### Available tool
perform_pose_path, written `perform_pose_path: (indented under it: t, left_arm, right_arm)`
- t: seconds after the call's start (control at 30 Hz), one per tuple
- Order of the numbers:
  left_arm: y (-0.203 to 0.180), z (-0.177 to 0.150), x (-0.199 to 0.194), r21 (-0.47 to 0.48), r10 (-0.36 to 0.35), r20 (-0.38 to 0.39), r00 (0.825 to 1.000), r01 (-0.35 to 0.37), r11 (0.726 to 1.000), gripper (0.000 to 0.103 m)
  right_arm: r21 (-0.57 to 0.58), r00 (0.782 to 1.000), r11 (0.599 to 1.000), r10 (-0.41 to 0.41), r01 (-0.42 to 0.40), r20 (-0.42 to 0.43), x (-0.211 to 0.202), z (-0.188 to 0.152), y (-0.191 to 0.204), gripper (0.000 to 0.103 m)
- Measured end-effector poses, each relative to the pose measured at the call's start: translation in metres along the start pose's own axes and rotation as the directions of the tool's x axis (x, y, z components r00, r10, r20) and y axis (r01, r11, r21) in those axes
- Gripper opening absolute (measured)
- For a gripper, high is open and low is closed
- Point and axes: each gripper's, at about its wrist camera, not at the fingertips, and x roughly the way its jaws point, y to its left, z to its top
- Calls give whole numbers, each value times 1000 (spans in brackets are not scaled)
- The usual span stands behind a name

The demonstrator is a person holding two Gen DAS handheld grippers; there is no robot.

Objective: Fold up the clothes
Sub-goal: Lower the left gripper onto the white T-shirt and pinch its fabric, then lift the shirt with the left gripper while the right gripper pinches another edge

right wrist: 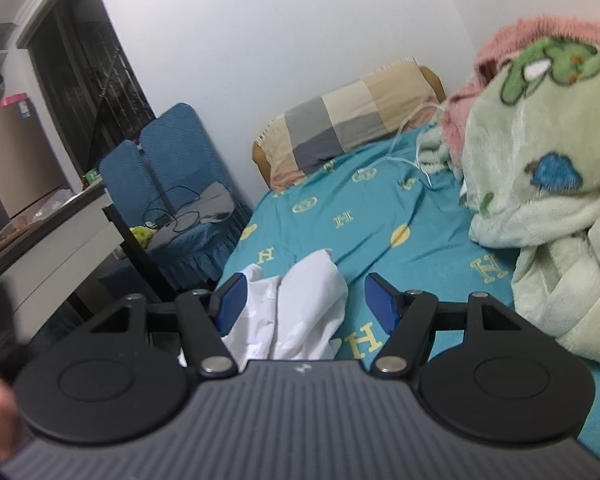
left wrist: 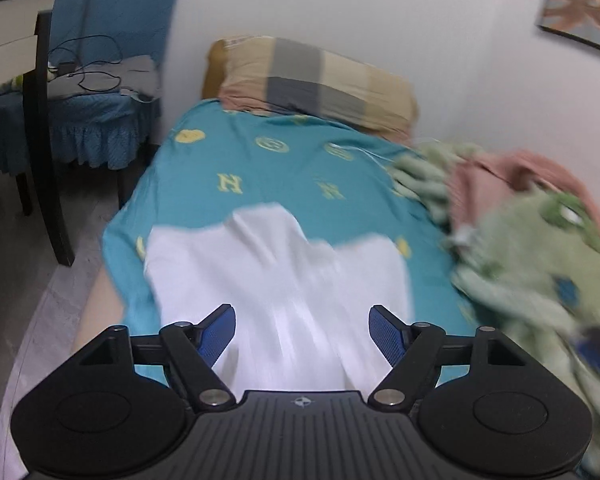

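Observation:
A white garment (left wrist: 276,280) lies spread on the teal bedsheet (left wrist: 284,172), blurred by motion in the left wrist view. My left gripper (left wrist: 302,332) is open above its near part, its blue pads (left wrist: 220,332) apart and holding nothing. In the right wrist view the white garment (right wrist: 300,312) lies bunched in two folds at the near left of the teal sheet (right wrist: 372,216). My right gripper (right wrist: 306,300) is open over it, and the cloth lies between the blue pads (right wrist: 380,304) without being clamped.
A checked pillow (left wrist: 316,80) lies at the bed's head against the white wall. A green and pink blanket heap (right wrist: 540,184) fills the bed's right side. A blue-covered chair (right wrist: 180,184) with cables and a white table (right wrist: 52,248) stand left of the bed.

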Motion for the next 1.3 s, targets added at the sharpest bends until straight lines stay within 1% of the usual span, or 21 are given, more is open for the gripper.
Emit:
perform_pose_path:
  t: [0.13, 0.17, 0.2, 0.23, 0.27, 0.3, 0.33, 0.37, 0.47, 0.53, 0.63, 0.7, 0.73, 0.83, 0.9, 0.93, 1.0, 1.03, 1.13, 1.23, 1.3]
  left_arm:
    - [10, 33, 82, -27, 89, -13, 996, -89, 996, 75]
    - [12, 37, 98, -37, 84, -27, 996, -85, 996, 73]
    - [12, 38, 113, -19, 84, -47, 995, -85, 996, 73]
    - [12, 40, 128, -1, 85, -68, 994, -85, 996, 65]
    - [12, 37, 141, 30, 105, -89, 990, -103, 994, 44]
    - [12, 34, 149, 53, 112, -111, 987, -107, 993, 32]
    - [12, 31, 150, 60, 103, -114, 988, -97, 993, 11]
    - [13, 29, 150, 67, 94, -116, 989, -87, 994, 5]
    - [10, 21, 117, 79, 46, -26, 999, -44, 996, 4]
    - [3, 15, 76, 113, -3, 38, 999, -1, 994, 4]
    - [-13, -4, 5, 191, -80, 125, 989, 56, 980, 4]
    - [-26, -25, -44, 249, -126, 141, 982, 88, 965, 4]
    - [-31, -37, -65, 276, -144, 140, 980, 101, 956, 4]
    - [-46, -75, -116, 322, -182, 95, 979, 143, 936, 4]
    - [-51, -105, -136, 332, -201, 30, 979, 179, 926, 4]
    - [-52, -118, -141, 331, -203, -10, 979, 195, 923, 4]
    - [-50, -146, -145, 339, -192, -85, 978, 209, 917, 4]
    - [-48, -156, -141, 336, -174, -131, 976, 209, 918, 4]
    - [-36, -171, -132, 292, -126, -215, 968, 187, 938, 4]
    - [-28, -166, -137, 249, -162, -176, 971, 203, 947, 5]
    - [-23, -163, -141, 223, -184, -154, 971, 215, 951, 5]
  right_arm:
    - [6, 999, 1000, -14, 14, -29, 24, -5, -10, 69]
    - [9, 999, 1000, -13, 13, -42, 31, -6, -12, 69]
    - [13, 998, 1000, -4, 5, -56, 38, -7, -14, 69]
    - [16, 998, 1000, 5, -3, -70, 46, -9, -16, 69]
    - [17, 997, 1000, 11, -10, -82, 52, -11, -17, 69]
    - [11, 996, 1000, 15, -14, -93, 58, -13, -17, 69]
    - [6, 995, 1000, 13, -12, -103, 63, -15, -17, 69]
    - [1, 994, 1000, 10, -10, -113, 67, -17, -17, 69]
    - [4, 992, 1000, 14, -14, -127, 73, -20, -18, 69]
    - [-3, 993, 1000, 14, -14, -119, 70, -19, -17, 69]
    - [-28, 996, 1000, 6, -9, -90, 62, -16, -13, 69]
    - [-44, 997, 999, 3, -6, -71, 55, -14, -10, 69]
    - [-52, 998, 999, 3, -6, -64, 51, -13, -9, 69]
    - [-70, 999, 997, 10, -13, -44, 38, -9, -4, 69]
    - [-68, 999, 997, 24, -26, -37, 29, -6, -1, 68]
    - [-60, 999, 997, 35, -37, -40, 26, -5, 0, 68]
    - [-41, 997, 998, 55, -57, -55, 20, -4, 1, 61]
    - [-27, 995, 997, 66, -68, -70, 18, -5, 1, 59]
    - [3, 990, 996, 91, -91, -109, 14, -10, 1, 50]
    - [27, 984, 994, 108, -105, -144, 15, -15, 0, 48]
    - [50, 975, 990, 141, -134, -171, 20, -17, 0, 48]
